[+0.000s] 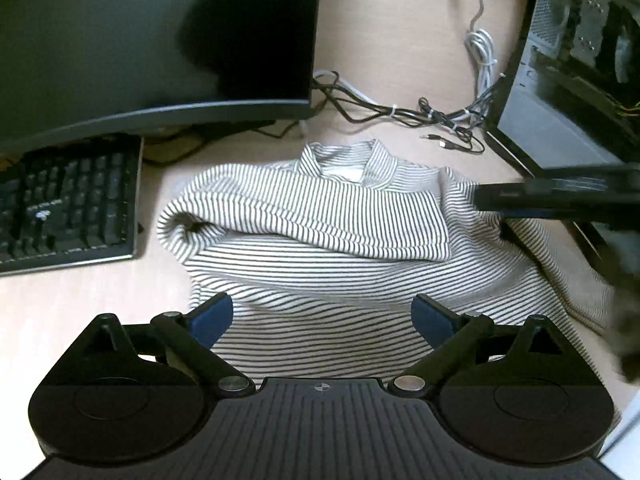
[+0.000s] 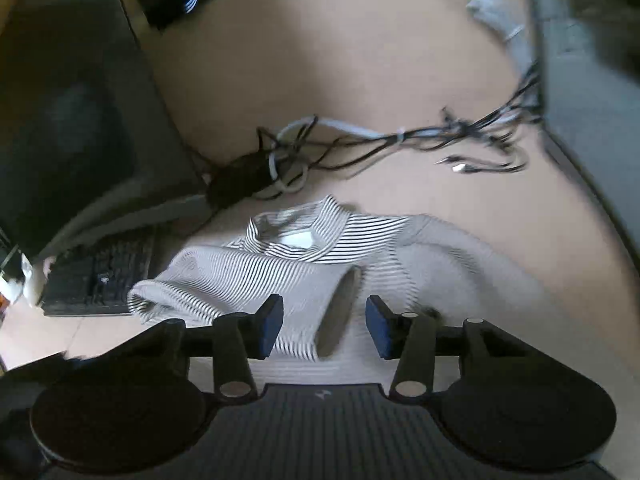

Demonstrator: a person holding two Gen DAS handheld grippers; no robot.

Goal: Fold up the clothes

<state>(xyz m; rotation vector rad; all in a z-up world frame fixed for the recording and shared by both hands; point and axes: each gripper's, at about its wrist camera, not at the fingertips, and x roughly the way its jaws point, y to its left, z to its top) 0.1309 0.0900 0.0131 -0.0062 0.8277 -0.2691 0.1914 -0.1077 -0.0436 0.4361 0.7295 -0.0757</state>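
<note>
Black-and-white striped knit shirt (image 1: 320,248) is lying on the light beige table (image 1: 392,40), collar toward the dark monitor (image 1: 152,40), between the black keyboard (image 1: 68,204) and the open computer case (image 1: 572,80); tangled black and white cables (image 1: 400,112) are sitting just beyond the collar; one sleeve is lying folded across the chest, the other side is looking loose and rumpled, so the fold seems roughly half done, with the far sleeve and the bottom fold left; left tool (image 1: 322,314) is hovering low over the hem, blue pads wide apart, gripping nothing; right tool (image 2: 324,328) is tilting down over the folded sleeve cuff, fingers apart and empty; its view is blurring.
</note>
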